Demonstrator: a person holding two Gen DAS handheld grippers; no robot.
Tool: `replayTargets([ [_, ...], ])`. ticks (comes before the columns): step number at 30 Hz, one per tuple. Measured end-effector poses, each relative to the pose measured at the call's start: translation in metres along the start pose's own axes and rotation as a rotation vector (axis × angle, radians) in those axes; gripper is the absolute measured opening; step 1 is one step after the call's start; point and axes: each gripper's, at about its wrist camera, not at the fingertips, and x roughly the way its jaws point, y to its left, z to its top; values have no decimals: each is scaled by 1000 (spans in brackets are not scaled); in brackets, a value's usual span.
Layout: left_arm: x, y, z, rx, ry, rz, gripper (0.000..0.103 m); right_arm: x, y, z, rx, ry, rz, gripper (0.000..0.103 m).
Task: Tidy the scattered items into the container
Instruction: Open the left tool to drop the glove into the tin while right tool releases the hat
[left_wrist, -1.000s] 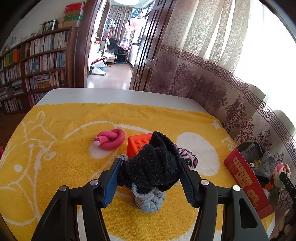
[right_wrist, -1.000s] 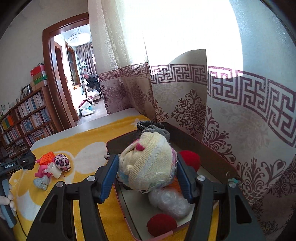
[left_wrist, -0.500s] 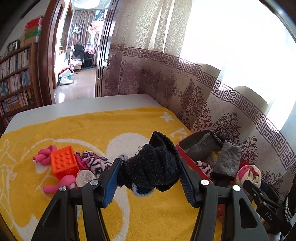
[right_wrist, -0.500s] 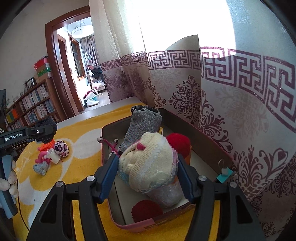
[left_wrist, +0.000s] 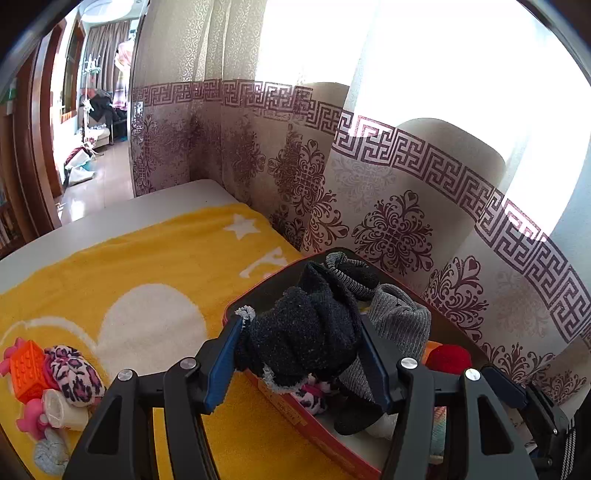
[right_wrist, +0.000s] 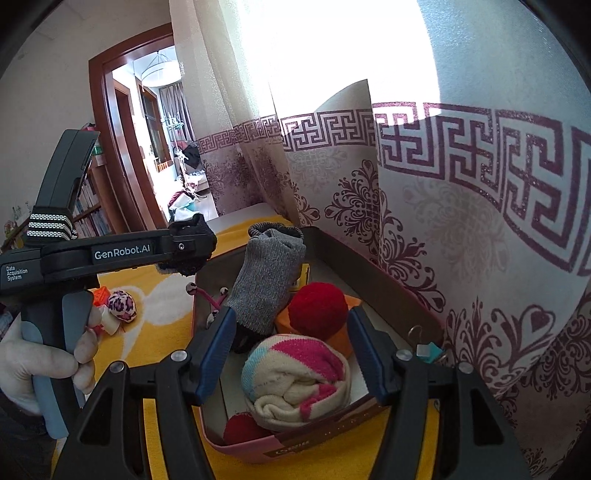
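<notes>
L gripper (left_wrist: 301, 352) jaws clamp black sock (left_wrist: 306, 343), tilted down over box (right_wrist: 373, 266) | R gripper (right_wrist: 291, 349) jaws released above cream sock (right_wrist: 295, 376)

I see matt black plastic on the left gripper (left_wrist: 301, 363), with fuzzy dark knit cloth, a sock bundle (left_wrist: 306, 343). The yellow towel (left_wrist: 129, 273) is looped terry. The container (right_wrist: 373, 273) looks like smooth card; the curtain (right_wrist: 461, 221) is woven, glittery-printed cloth.

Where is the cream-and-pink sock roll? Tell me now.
In the right wrist view, the cream-and-pink sock roll lies in the box, between the open right gripper's jaws, below the red ball.
</notes>
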Motion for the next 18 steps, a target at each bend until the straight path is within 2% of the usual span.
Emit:
replayTargets([
  [3, 12, -4, 3, 5, 18, -12, 64, 4, -3, -1, 9, 10, 2, 67],
  [5, 19, -5, 5, -4, 34, -13, 78, 5, -3, -2, 12, 15, 2, 67],
  [6, 22, -4, 5, -13, 39, -5, 92, 6, -4, -2, 12, 16, 2, 67],
  [7, 23, -3, 4, -22, 37, -4, 100, 6, -4, -3, 13, 18, 2, 67],
  [10, 22, 3, 2, -44, 40, -28, 101, 7, -4, -3, 17, 20, 2, 67],
  [18, 4, 24, -6, -95, 27, -9, 101, 4, 1, -5, 14, 12, 3, 67],
])
